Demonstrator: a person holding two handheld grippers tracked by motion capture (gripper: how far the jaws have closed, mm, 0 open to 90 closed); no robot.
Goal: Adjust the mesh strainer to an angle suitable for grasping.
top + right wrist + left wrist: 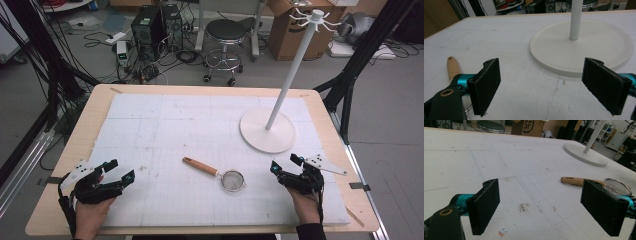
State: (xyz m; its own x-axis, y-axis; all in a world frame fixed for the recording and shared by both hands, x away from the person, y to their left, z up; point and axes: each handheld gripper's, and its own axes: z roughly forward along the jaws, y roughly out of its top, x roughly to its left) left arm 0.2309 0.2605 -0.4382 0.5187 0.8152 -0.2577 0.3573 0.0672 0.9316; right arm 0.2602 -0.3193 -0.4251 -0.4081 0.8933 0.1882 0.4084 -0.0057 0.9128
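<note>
Both grippers gape wide, holding nothing. The strainer (233,180) lies between the left gripper (121,170) and the right gripper (285,164), nearer the right. The hook stand (268,131) rises just beyond the right one.

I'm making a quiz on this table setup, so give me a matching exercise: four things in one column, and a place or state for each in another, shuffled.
Things:
1. strainer
2. white stand
3. left claw
4. black stool

Places or states:
A. on the floor beyond the table
B. open, near the table's front left
C. lying between the two claws
D. upright on the table's far right

Pairs: 1-C, 2-D, 3-B, 4-A
</note>
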